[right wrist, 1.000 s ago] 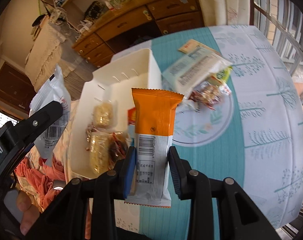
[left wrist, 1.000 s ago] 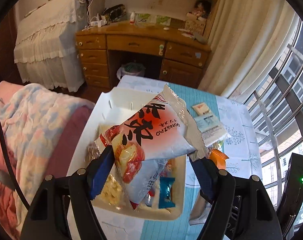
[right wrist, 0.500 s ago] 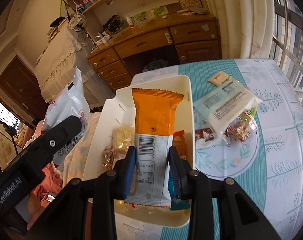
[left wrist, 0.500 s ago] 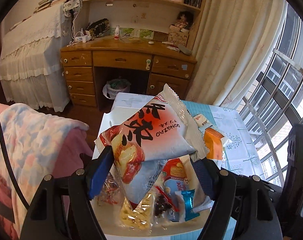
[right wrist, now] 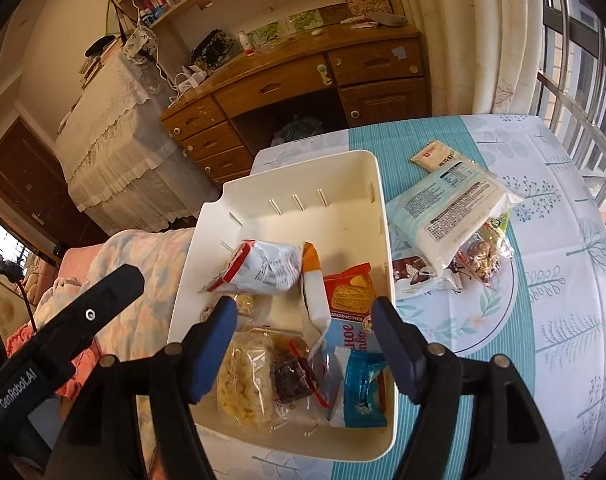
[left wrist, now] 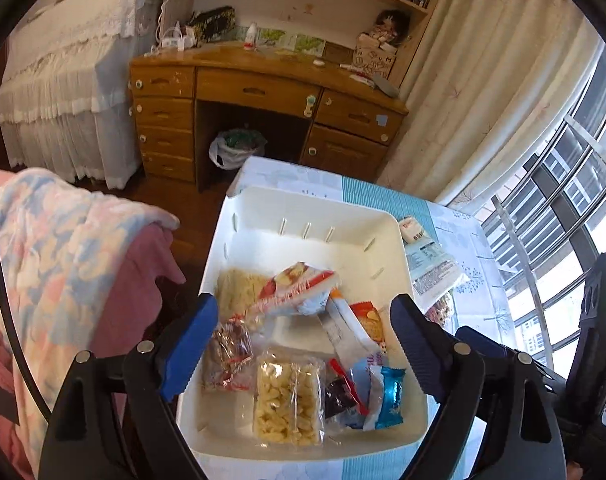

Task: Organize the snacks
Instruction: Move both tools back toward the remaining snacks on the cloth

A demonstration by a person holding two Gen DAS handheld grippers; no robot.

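At the left edge of the desk (right wrist: 563, 280), beside a blanket (left wrist: 63, 248), the white bin (left wrist: 315, 216) is seen, already loaded with snacks. Over its near-left side the left gripper (left wrist: 301, 344) is held with jaws wide and nothing between them; below lie a puffed-rice pack (left wrist: 289, 402) and a red-and-white bag (left wrist: 293, 288), tilted on the pile — apparently dropped loosely, not arranged. An orange-and-white packet (right wrist: 313, 292) is seen leaning on its edge mid-bin, beside a red biscuit pack (right wrist: 349, 294) and a blue wrapper (right wrist: 361, 392) in the near-right corner. The right gripper (right wrist: 305, 344) is also poised over the bin, jaws wide and empty. Further right, outside the bin and towards the desk's middle, a large pale pack (right wrist: 451, 212) is stacked on smaller wrapped snacks (right wrist: 483, 256), with a small sachet (right wrist: 435, 156) beyond — these are judged still to be gathered, so the task looks partly done.
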